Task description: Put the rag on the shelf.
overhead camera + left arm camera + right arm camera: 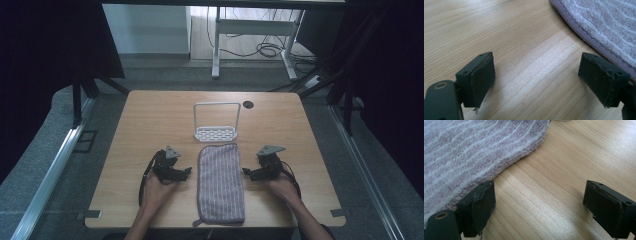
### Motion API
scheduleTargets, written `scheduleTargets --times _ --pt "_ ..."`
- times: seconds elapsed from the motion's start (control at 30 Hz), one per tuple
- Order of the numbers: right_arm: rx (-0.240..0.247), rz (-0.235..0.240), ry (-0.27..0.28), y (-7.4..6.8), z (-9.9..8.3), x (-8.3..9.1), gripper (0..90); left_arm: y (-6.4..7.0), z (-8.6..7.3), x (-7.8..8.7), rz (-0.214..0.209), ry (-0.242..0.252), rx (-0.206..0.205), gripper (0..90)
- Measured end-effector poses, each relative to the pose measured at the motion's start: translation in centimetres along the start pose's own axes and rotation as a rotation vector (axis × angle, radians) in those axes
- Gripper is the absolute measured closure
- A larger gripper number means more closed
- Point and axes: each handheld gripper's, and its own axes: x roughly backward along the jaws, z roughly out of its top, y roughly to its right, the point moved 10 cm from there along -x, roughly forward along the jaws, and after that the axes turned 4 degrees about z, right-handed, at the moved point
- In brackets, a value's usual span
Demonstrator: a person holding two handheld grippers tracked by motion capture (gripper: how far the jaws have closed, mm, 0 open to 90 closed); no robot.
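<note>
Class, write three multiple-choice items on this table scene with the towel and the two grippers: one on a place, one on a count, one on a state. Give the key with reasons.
1. Where does the white wire rack stand?
A. beyond the striped purple-grey folded towel
B. on the towel
C. at the table's left edge

2. How many towels lie on the light wooden table?
A. three
B. one
C. two

3. How do the left gripper and right gripper stand?
A. both shut on the towel
B. one open, one shut
C. both open, holding nothing

Key: 1 A, the rack sits just past the towel's far end. 2 B, a single towel lies there. 3 C, bare wood shows between each gripper's jaws.
</note>
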Motion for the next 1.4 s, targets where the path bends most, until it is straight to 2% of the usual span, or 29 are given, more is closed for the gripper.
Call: scheduleTargets --times 0.4,0.53,0.6,0.73,0.77,0.83,0.93,1.1,1.4 --pt "-0.016 -0.008 -0.021 0.0 0.2 0.0 15.8 0.0 0.0 0.0 -0.002 0.0 -0.002 13.3" --pt "-0.017 -0.005 -0.039 -0.1 0.3 0.1 18.4 0.2 0.1 0.2 -0.031 0.007 0.017 14.0" --pt "-0.014 -0.004 -0.045 -0.1 0.4 0.3 19.8 0.4 0.3 0.2 -0.044 0.006 0.008 15.7" --pt "-0.039 0.017 -0.036 -0.3 1.1 0.7 23.0 0.9 1.3 0.6 -0.059 0.022 -0.009 20.1" --pt "-0.054 0.041 -0.033 -0.5 1.6 0.8 24.5 1.1 2.0 0.8 -0.065 0.035 -0.014 21.4" --pt "-0.076 0.053 -0.019 -0.5 2.3 0.9 24.7 1.2 2.4 0.9 -0.069 0.041 -0.016 24.3" --pt "-0.086 0.066 -0.014 -0.6 2.9 0.9 24.6 1.4 3.4 0.9 -0.069 0.06 -0.032 25.8" --pt "-0.082 0.079 -0.021 -1.0 4.2 0.4 24.1 1.8 4.9 0.1 -0.071 0.057 -0.064 28.2" --pt "-0.096 0.044 -0.012 -0.7 5.9 -1.1 38.5 2.3 6.3 -2.5 -0.082 0.067 -0.091 33.6"
